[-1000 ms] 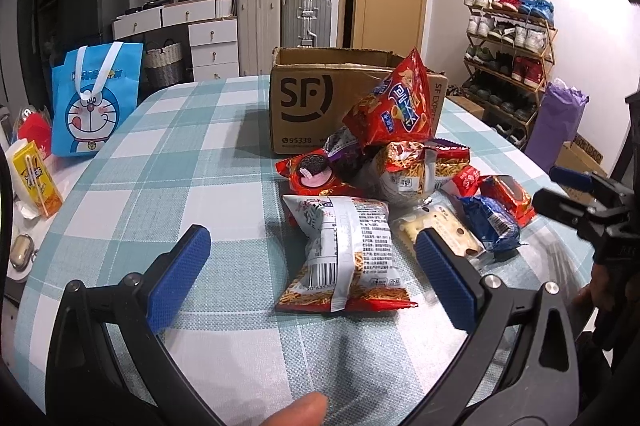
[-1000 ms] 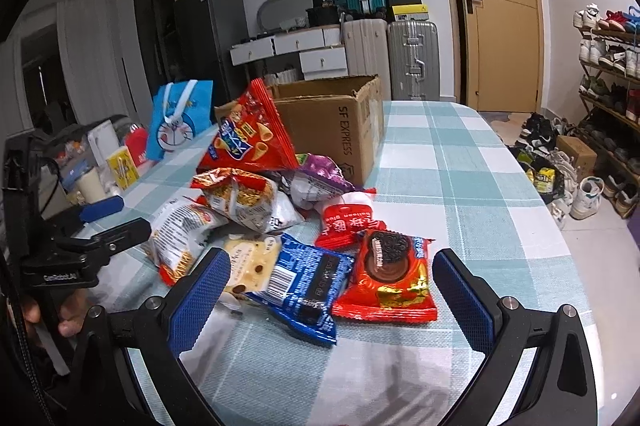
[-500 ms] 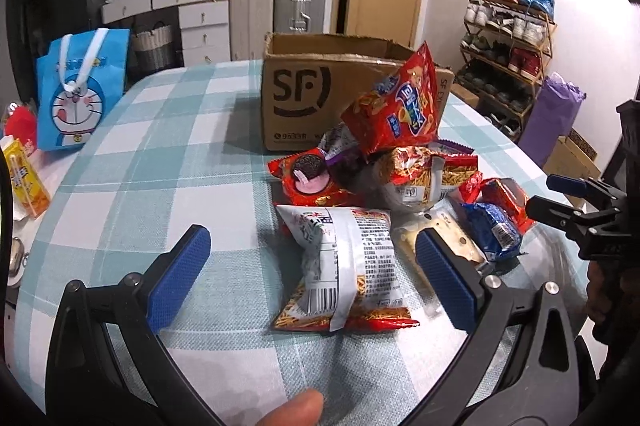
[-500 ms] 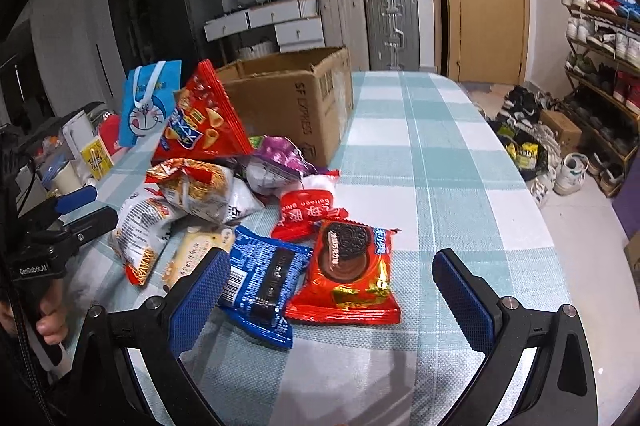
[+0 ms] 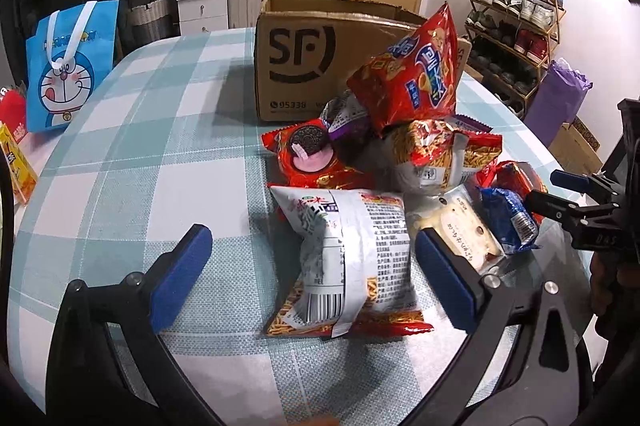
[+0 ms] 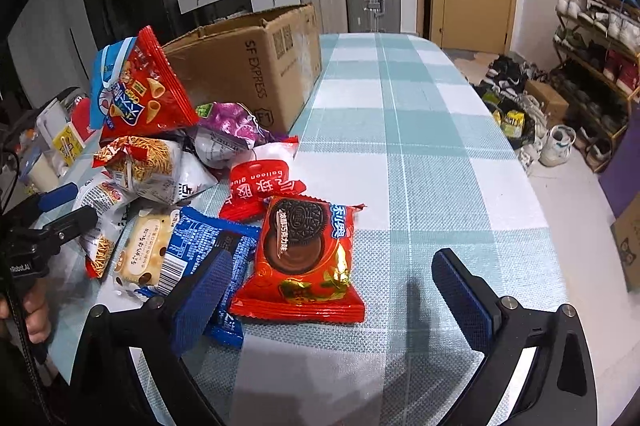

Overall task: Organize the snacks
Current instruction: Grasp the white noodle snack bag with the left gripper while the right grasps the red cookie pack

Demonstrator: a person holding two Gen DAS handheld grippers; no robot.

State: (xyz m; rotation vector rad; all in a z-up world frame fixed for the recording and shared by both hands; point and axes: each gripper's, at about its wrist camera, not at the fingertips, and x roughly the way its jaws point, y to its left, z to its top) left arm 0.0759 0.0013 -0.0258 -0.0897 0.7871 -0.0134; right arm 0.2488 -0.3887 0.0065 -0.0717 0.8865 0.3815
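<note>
A pile of snack packets lies on the checked tablecloth in front of an open SF cardboard box point(image 5: 320, 65), which also shows in the right wrist view point(image 6: 248, 65). My left gripper point(image 5: 316, 278) is open, its jaws on either side of a white and red noodle snack bag point(image 5: 352, 258). My right gripper point(image 6: 332, 298) is open around a red Oreo packet point(image 6: 304, 258); its left fingertip point(image 6: 204, 298) lies over a blue packet point(image 6: 200, 246). A red cone-snack bag point(image 5: 412, 81) leans on the box.
A blue Doraemon bag point(image 5: 68, 65) stands at the table's left side, with yellow boxes point(image 5: 16, 161) near the edge. Suitcases and drawers stand behind the table. A shoe rack point(image 6: 592, 65) and shoes are on the floor to the right.
Both grippers have moved down and forward toward the pile. The left now straddles the noodle bag and the right straddles the red Oreo packet. Both jaws stay open.
</note>
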